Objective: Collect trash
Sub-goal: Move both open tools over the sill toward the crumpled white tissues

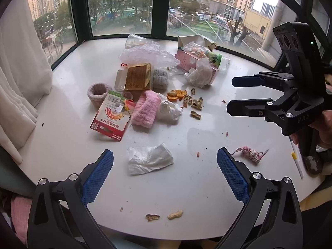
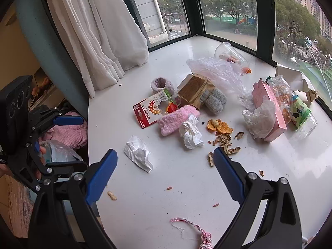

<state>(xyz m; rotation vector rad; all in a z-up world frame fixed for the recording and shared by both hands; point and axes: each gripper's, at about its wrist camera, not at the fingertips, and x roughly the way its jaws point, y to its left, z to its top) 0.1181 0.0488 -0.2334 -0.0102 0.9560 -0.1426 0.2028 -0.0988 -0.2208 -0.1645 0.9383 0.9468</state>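
a: the room?
b: bay windows, white curtain, white surface under them.
a: the trash?
b: heaped mid-surface around the pink sock; crumpled tissue nearer.
a: the tools?
b: left tool and right tool both gape wide, holding nothing.

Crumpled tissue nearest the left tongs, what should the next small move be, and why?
Probably ease the left tongs forward and down over the crumpled tissue. They are open, empty, and the tissue lies loose on the white table right between their fingers.

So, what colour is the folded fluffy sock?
Pink sock, clearest in the left wrist view.
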